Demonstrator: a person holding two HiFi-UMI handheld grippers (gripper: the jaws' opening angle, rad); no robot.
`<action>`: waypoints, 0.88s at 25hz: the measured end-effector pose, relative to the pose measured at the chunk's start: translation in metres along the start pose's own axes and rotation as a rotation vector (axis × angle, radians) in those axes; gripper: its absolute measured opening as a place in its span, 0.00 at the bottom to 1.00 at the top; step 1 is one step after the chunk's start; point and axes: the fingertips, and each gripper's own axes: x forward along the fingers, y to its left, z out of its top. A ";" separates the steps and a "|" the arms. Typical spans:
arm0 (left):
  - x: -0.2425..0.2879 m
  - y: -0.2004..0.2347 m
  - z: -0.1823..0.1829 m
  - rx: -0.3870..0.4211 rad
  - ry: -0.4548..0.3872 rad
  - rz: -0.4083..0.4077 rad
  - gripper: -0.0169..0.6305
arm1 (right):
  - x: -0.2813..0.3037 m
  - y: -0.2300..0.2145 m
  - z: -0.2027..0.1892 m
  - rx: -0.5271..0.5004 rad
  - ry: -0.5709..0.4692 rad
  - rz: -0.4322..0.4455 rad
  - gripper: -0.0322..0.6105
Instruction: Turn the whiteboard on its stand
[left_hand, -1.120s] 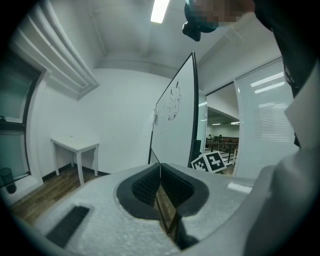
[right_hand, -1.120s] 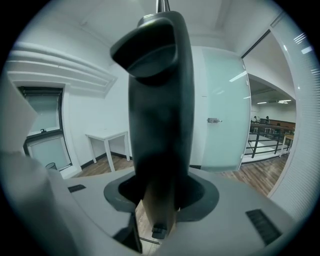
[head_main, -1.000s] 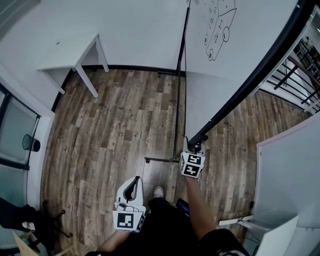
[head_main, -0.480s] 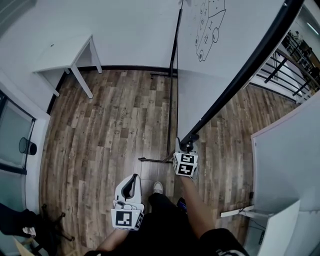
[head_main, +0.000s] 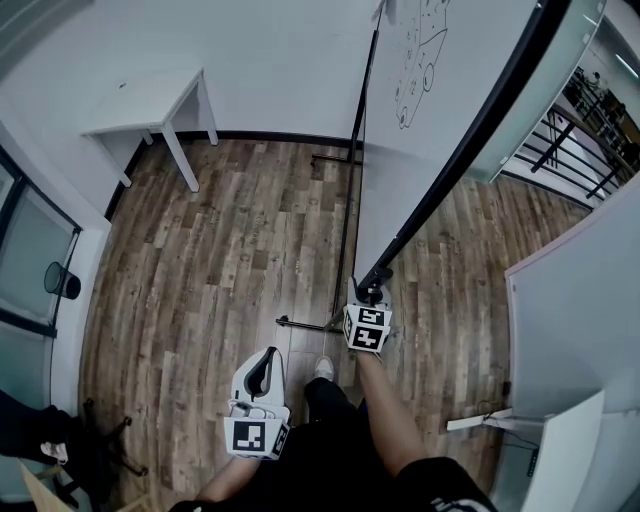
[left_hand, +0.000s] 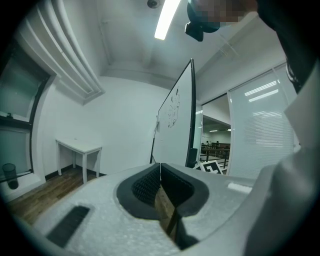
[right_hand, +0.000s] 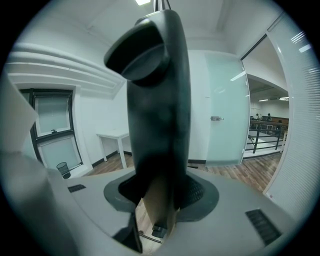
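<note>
The whiteboard (head_main: 430, 120) with a marker drawing hangs on a black stand (head_main: 349, 215); its black frame edge (head_main: 470, 140) runs diagonally down to its lower corner. My right gripper (head_main: 372, 292) is shut on that corner; in the right gripper view the dark frame (right_hand: 157, 100) fills the space between the jaws of the right gripper (right_hand: 160, 195). My left gripper (head_main: 264, 365) stays low beside the person's body, away from the board. Its pads meet with nothing between them in the left gripper view (left_hand: 160, 172), where the whiteboard (left_hand: 175, 125) shows edge-on ahead.
A white table (head_main: 150, 105) stands against the far wall and a dark bin (head_main: 62, 284) sits at the left by the window. The stand's foot bar (head_main: 305, 323) lies on the wooden floor near the person's shoe (head_main: 322, 368). Another white panel (head_main: 580, 330) stands at the right, with a railing (head_main: 590, 110) behind.
The whiteboard's black edge has swung to a steeper line in the head view, and the right gripper on its corner has shifted slightly left. The left gripper has stayed put.
</note>
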 end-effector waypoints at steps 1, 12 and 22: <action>-0.010 0.001 -0.002 0.001 0.002 -0.001 0.05 | -0.007 0.006 -0.003 0.000 0.000 0.002 0.31; -0.137 0.015 -0.009 -0.014 -0.037 0.024 0.05 | -0.088 0.059 -0.043 0.011 -0.004 -0.001 0.31; -0.236 0.025 -0.035 -0.030 -0.001 -0.024 0.05 | -0.150 0.094 -0.076 0.014 -0.015 -0.015 0.31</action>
